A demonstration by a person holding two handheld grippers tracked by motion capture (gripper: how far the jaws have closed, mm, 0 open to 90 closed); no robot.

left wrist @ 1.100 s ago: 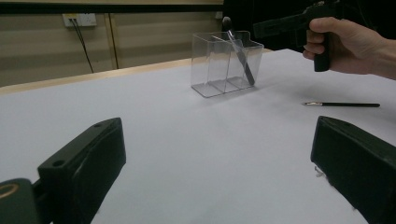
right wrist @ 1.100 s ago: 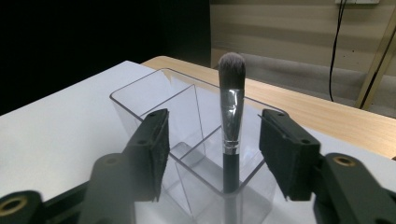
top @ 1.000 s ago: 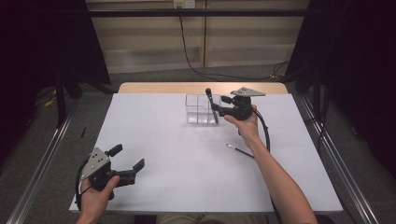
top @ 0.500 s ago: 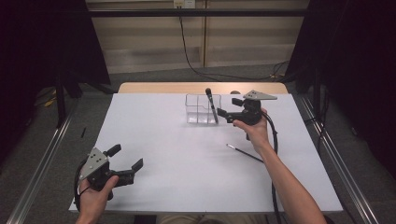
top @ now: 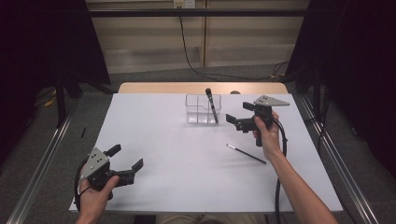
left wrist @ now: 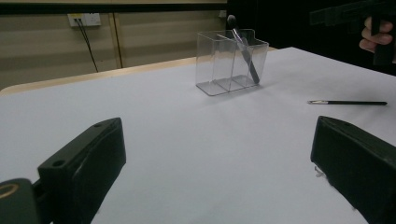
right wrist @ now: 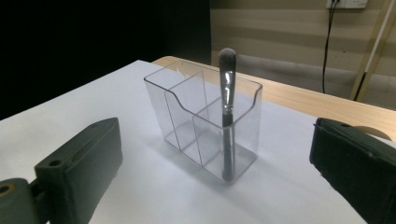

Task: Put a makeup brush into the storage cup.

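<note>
1. Here, the largest thing before you is the white rectangular tabletop point(top: 187, 154), with a strip of pale wood along its far edge.

2. Next in size, your right forearm comes in from the bottom of the high view, and your right tongs point(top: 243, 115) hang just beside the clear plastic three-compartment holder point(top: 198, 109), on its right, not touching it. Their jaws stand wide apart and have just been opening, with nothing between them. In the right gripper view the holder point(right wrist: 205, 126) sits between the two black jaws but farther off.

3. Your left tongs point(top: 125, 158) rest low at the near left corner of the tabletop, well apart from everything else. Their jaws are spread wide too, with only bare white surface between them in the left gripper view.

4. The clear holder stands upright near the far edge of the tabletop, about midway across. Two of its three compartments are see-through and bare.

5. The black-handled makeup brush with a dark rounded head point(top: 211, 105) stands in the holder's end compartment, the one nearest your right tongs. It leans slightly, head up, above the rim. The right gripper view shows its silver ferrule and its handle tip down on the holder's floor point(right wrist: 227, 116).

6. Smallest, a thin black brush with a pale tip point(top: 246, 153) lies flat on the tabletop near your right hand, apart from the holder. It also shows in the left gripper view point(left wrist: 348, 102).
</note>
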